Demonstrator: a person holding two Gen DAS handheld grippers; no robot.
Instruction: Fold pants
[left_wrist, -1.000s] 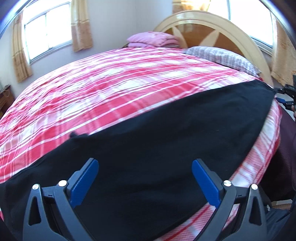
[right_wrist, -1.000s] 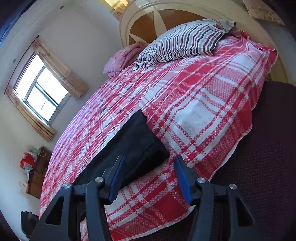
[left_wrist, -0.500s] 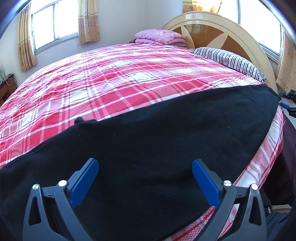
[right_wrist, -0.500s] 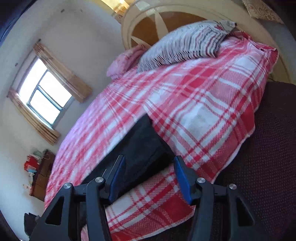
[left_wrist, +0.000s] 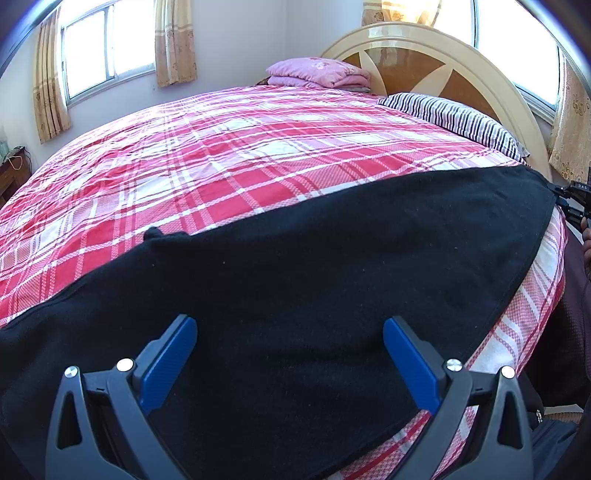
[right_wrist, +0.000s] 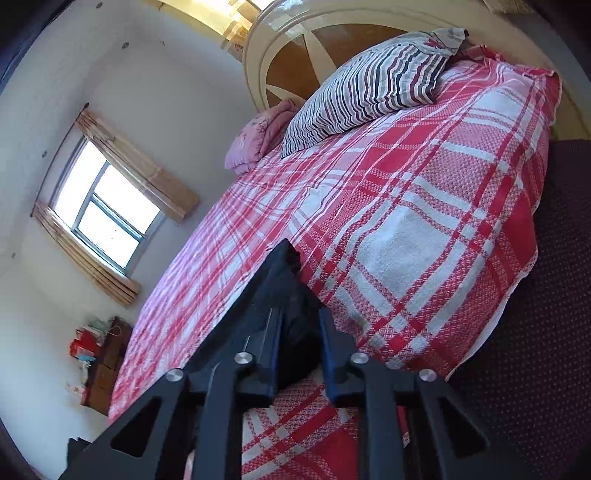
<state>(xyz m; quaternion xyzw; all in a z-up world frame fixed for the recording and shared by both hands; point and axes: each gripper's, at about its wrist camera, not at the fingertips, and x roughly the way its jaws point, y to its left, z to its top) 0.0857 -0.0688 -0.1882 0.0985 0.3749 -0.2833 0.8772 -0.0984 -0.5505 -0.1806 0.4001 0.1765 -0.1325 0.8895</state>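
Black pants (left_wrist: 314, 280) lie stretched along the near edge of the bed with the red and white plaid cover (left_wrist: 240, 155). My left gripper (left_wrist: 290, 332) is open, its blue pads wide apart just above the cloth. My right gripper (right_wrist: 297, 325) is shut on the end of the pants (right_wrist: 284, 291), with cloth bunched between its pads. In the left wrist view the right gripper (left_wrist: 570, 201) shows at the far right, at the pants' far corner.
A striped pillow (right_wrist: 369, 88) and folded pink bedding (left_wrist: 319, 72) lie by the curved headboard (left_wrist: 424, 62). Windows with curtains (left_wrist: 103, 40) are beyond the bed. A dark carpet (right_wrist: 546, 295) runs beside it, and a cluttered wooden stand (right_wrist: 99, 350) is at the left wall.
My right gripper has closed on the end of the pants. My left gripper has moved slightly over the cloth and stays open.
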